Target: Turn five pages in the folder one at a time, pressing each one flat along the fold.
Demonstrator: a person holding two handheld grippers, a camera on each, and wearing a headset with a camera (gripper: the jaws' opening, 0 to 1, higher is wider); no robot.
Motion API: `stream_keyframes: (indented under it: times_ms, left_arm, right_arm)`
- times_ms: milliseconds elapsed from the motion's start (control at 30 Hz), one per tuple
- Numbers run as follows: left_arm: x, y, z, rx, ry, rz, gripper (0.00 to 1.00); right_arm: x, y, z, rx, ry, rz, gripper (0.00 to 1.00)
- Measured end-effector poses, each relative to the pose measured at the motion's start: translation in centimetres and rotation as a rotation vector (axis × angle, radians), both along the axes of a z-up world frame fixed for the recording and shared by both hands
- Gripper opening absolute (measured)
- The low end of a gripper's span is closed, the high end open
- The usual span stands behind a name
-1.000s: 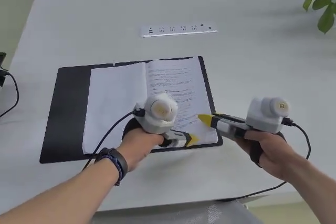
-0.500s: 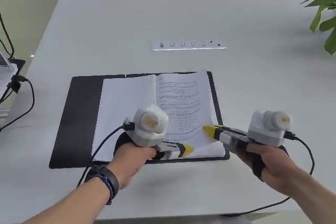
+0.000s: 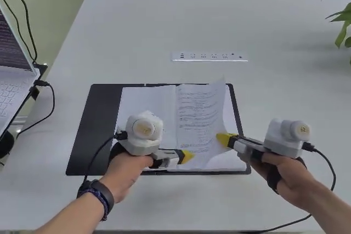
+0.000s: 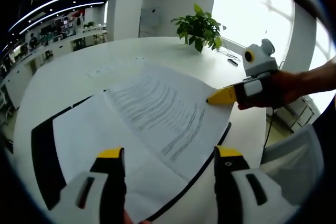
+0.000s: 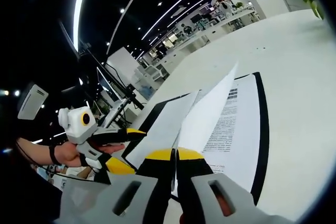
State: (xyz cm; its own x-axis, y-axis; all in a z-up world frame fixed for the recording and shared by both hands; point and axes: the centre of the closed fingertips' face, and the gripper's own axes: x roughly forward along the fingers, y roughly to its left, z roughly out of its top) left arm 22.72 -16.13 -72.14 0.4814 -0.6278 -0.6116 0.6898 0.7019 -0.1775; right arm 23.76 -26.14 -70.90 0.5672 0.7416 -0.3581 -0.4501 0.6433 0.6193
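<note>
A black folder (image 3: 98, 130) lies open on the white table, with white pages across its middle. My right gripper (image 3: 224, 137) is shut on the right edge of a printed page (image 3: 200, 116), which curves up off the folder. In the right gripper view the shut jaws (image 5: 176, 155) hold that page (image 5: 207, 116) as it rises away from the sheet beneath. My left gripper (image 3: 185, 156) hovers at the folder's near edge, open, with the lifted page (image 4: 157, 111) ahead of its fingertips (image 4: 169, 153).
A white power strip (image 3: 209, 56) lies on the table beyond the folder. A laptop (image 3: 11, 80) with cables sits off the left edge. A potted plant (image 3: 343, 26) stands at the far right. Bare table surrounds the folder.
The right edge of the printed page has come up off the folder in the right gripper. The left gripper stays by the folder's near edge. The head camera has shifted.
</note>
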Motion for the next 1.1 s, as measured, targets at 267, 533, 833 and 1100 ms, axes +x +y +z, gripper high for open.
stream_keyframes:
  times_ms: [267,533,833,1100]
  left_arm:
    - [0.0,3.3,1.2,-0.013,-0.026,0.059,0.69]
    - [-0.8,7.3,0.9,-0.009,-0.022,0.121,0.70]
    - [-1.5,11.2,1.6,-0.002,-0.041,0.173,0.70]
    - [-2.7,14.3,1.1,-0.002,-0.033,0.219,0.71]
  right_arm:
    - [0.1,2.7,0.9,0.006,-0.009,0.029,0.00]
    - [0.1,6.3,1.5,0.015,-0.020,0.085,0.00]
    - [0.2,10.4,2.4,0.034,-0.034,0.134,0.00]
    - [-0.4,14.5,3.0,0.056,-0.035,0.191,0.00]
